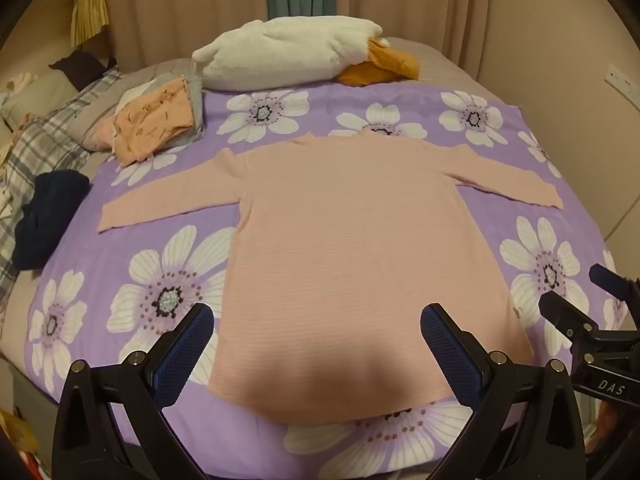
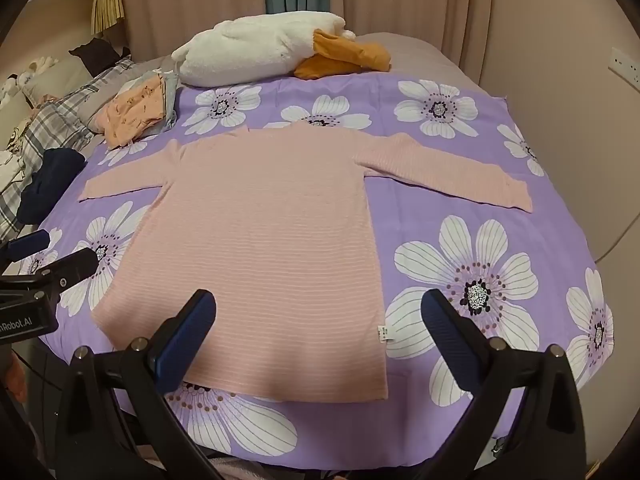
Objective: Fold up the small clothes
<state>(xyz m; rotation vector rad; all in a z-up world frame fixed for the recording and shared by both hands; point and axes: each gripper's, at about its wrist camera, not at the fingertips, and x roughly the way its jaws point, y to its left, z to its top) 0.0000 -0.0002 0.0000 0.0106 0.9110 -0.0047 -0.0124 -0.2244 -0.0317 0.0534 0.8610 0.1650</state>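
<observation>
both jaws wide, empty, above pink top (image 1: 360, 248).

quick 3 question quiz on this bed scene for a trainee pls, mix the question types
1. True or false: the pink top lies spread flat with both sleeves out.
2. What sits at the far end of the bed? A) white plush duck B) laptop C) basket
3. Fill in: the left claw and right claw are both ____ and hold nothing.

Key: 1 true; 2 A; 3 open
</observation>
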